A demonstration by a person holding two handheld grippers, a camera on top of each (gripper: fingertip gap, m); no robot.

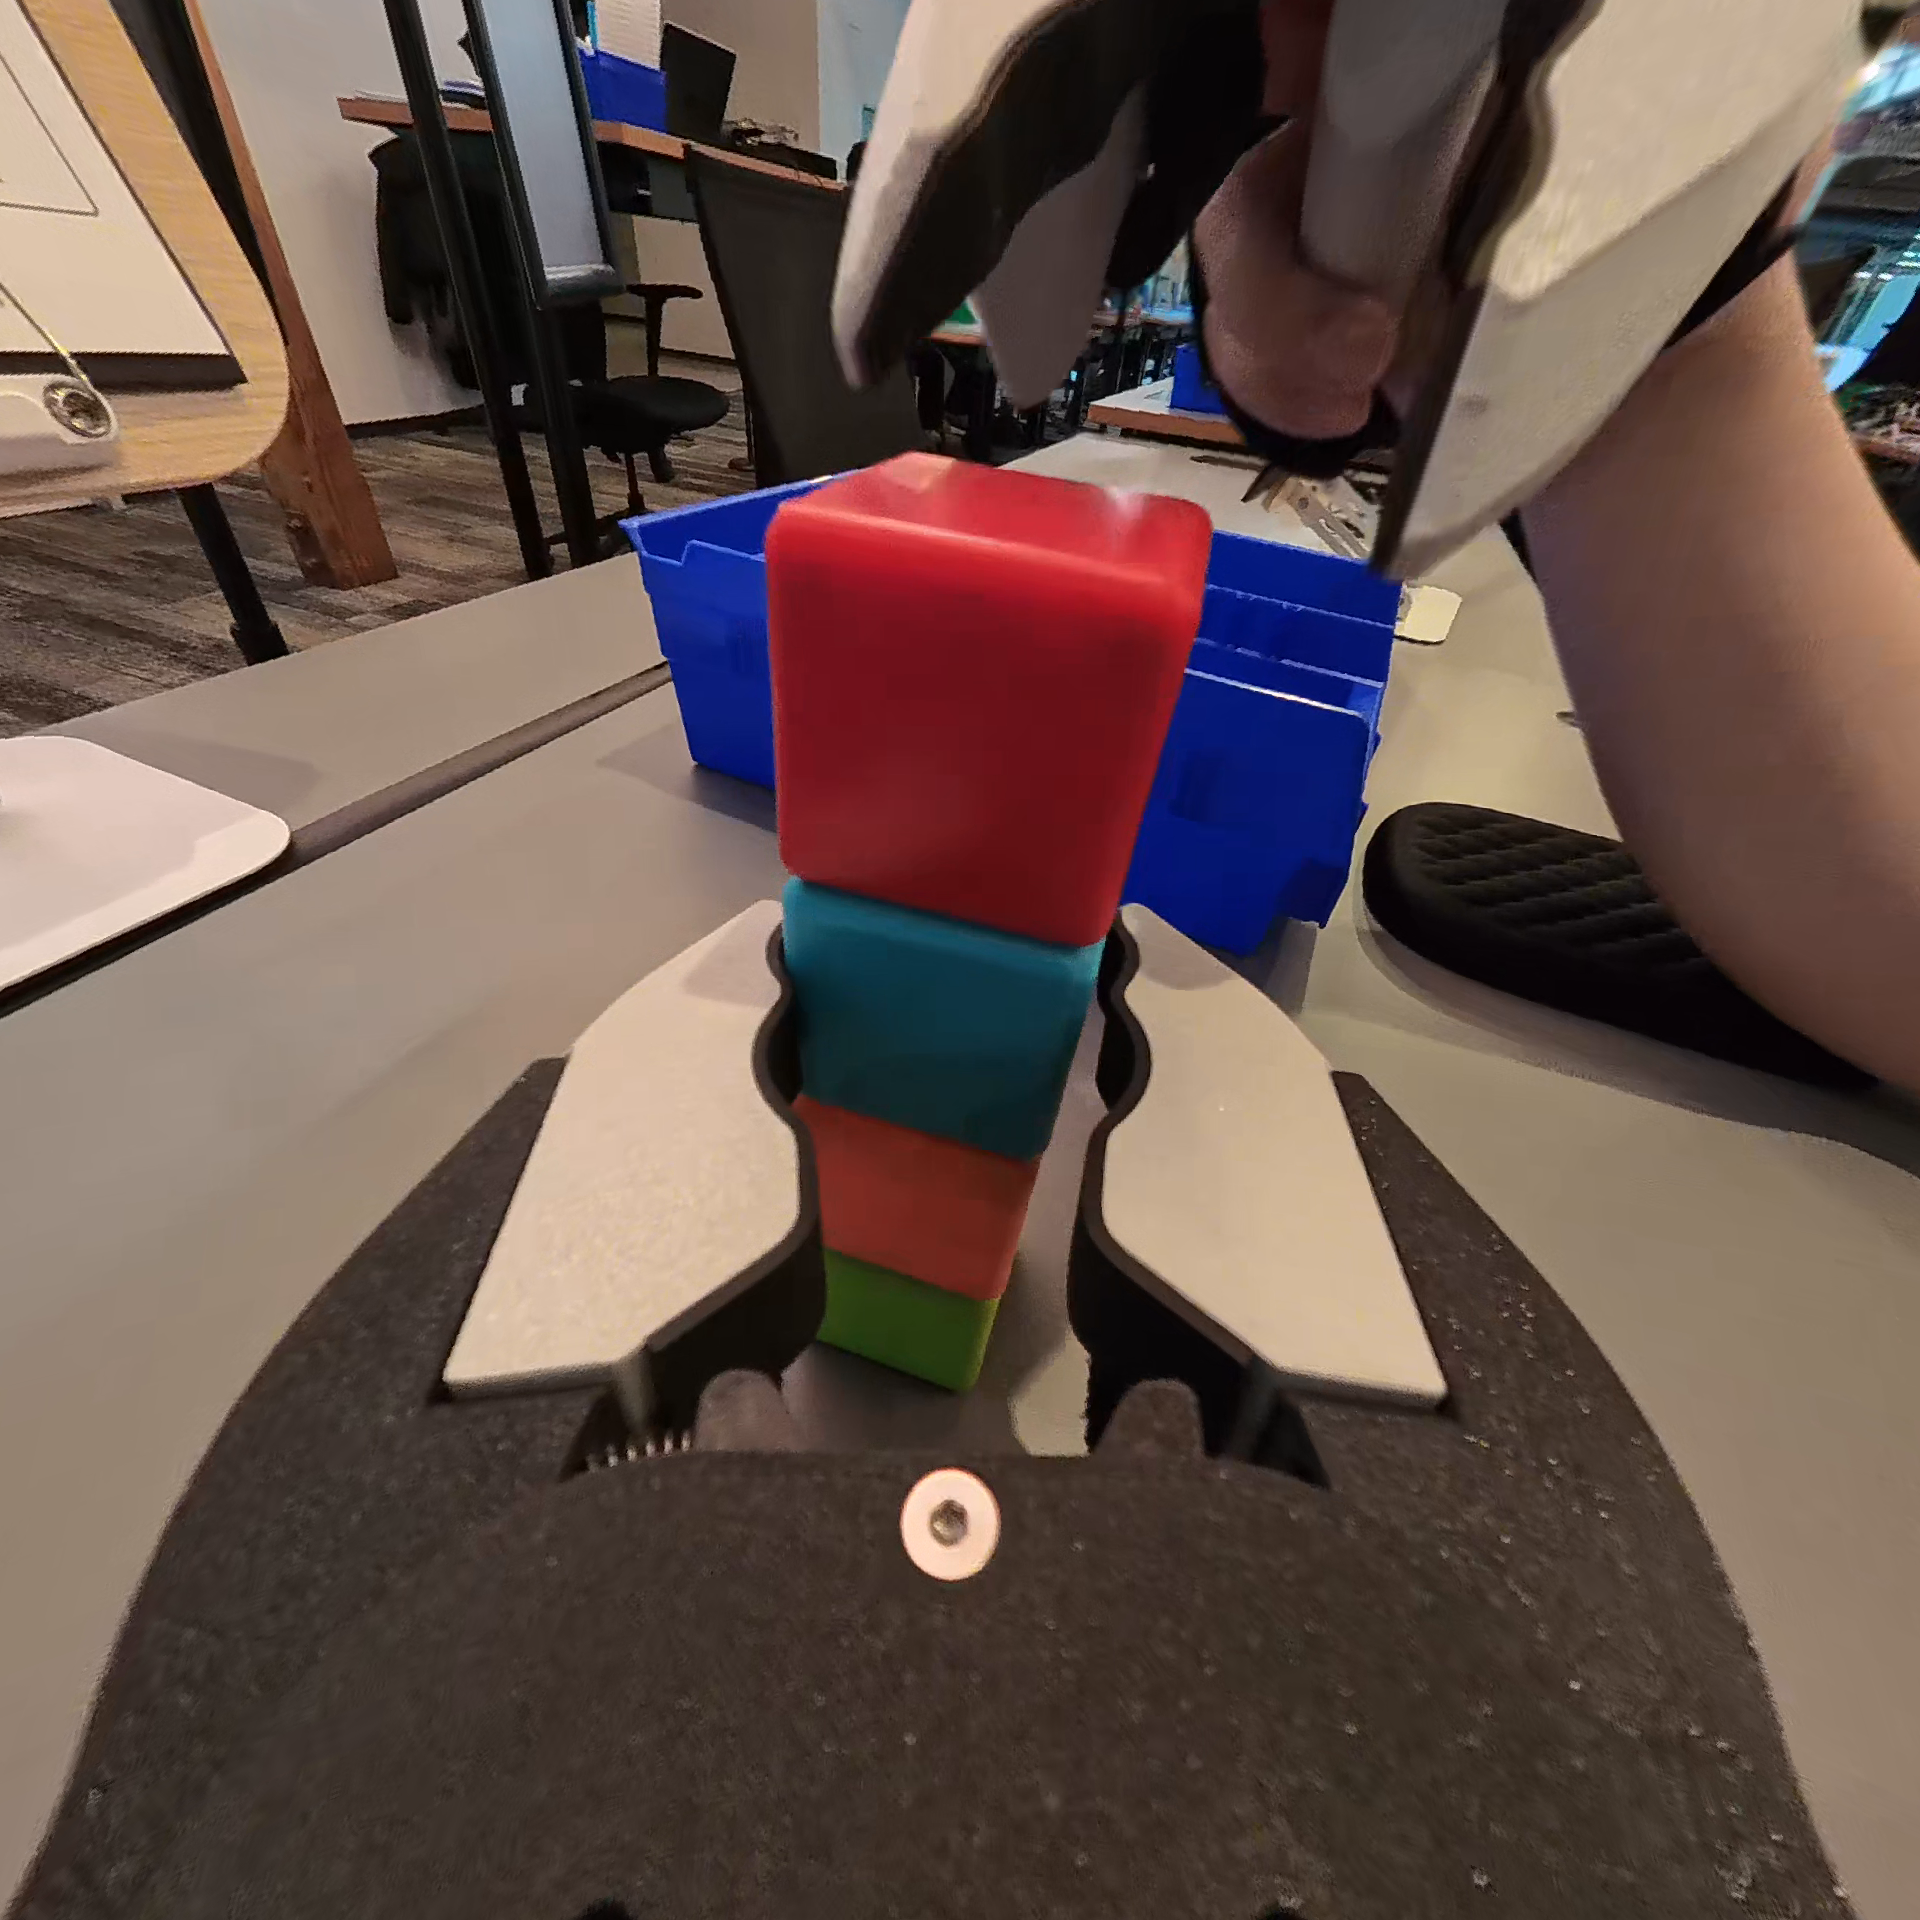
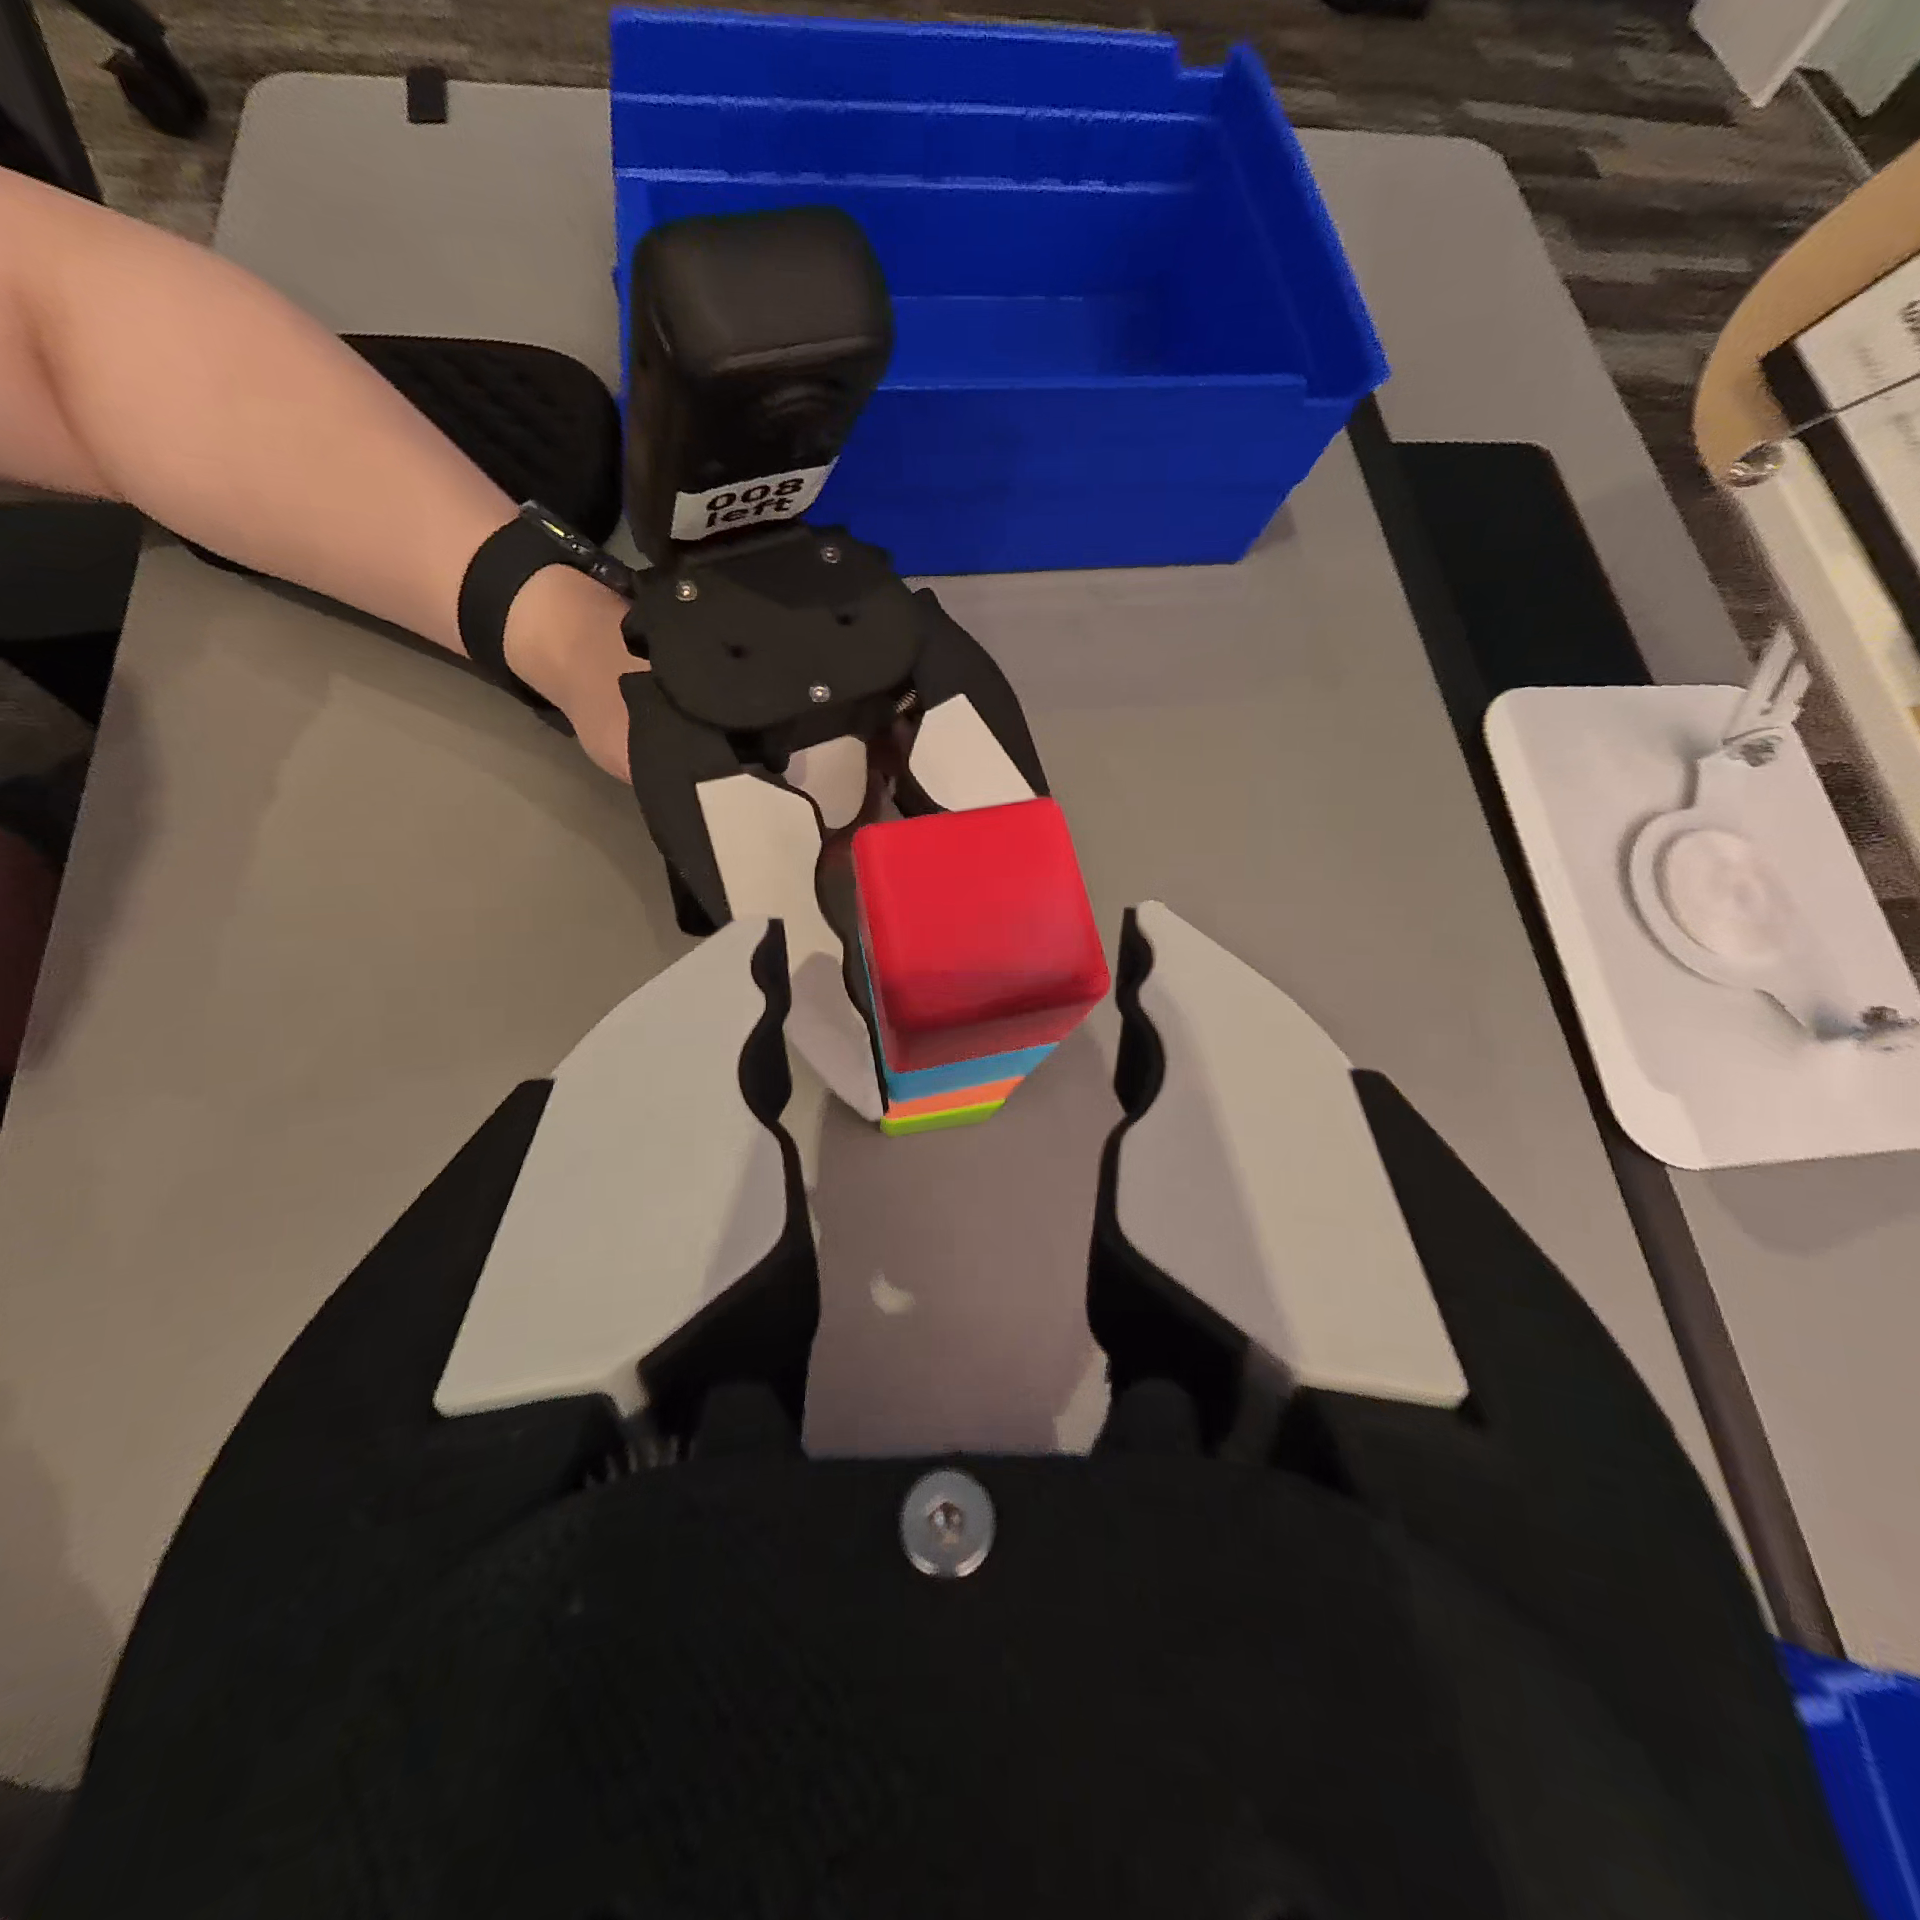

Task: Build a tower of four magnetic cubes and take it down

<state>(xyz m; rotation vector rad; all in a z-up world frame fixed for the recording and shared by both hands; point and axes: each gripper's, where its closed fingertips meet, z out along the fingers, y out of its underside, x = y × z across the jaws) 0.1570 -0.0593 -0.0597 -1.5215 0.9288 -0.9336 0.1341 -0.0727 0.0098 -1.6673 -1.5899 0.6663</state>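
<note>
A four-cube tower stands upright on the grey desk (image 2: 312,935): a green cube (image 1: 909,1330) at the bottom, an orange cube (image 1: 920,1195) on it, a teal cube (image 1: 935,1023) next and a red cube (image 1: 977,696) on top. The left gripper (image 1: 940,1023) sits low at the tower, its jaws parted on either side of the teal cube; whether they press it cannot be told. The right gripper (image 2: 951,997) hangs above the tower, jaws wide apart and empty, flanking the red cube without touching. A blue bin (image 2: 1039,312) stands just behind.
</note>
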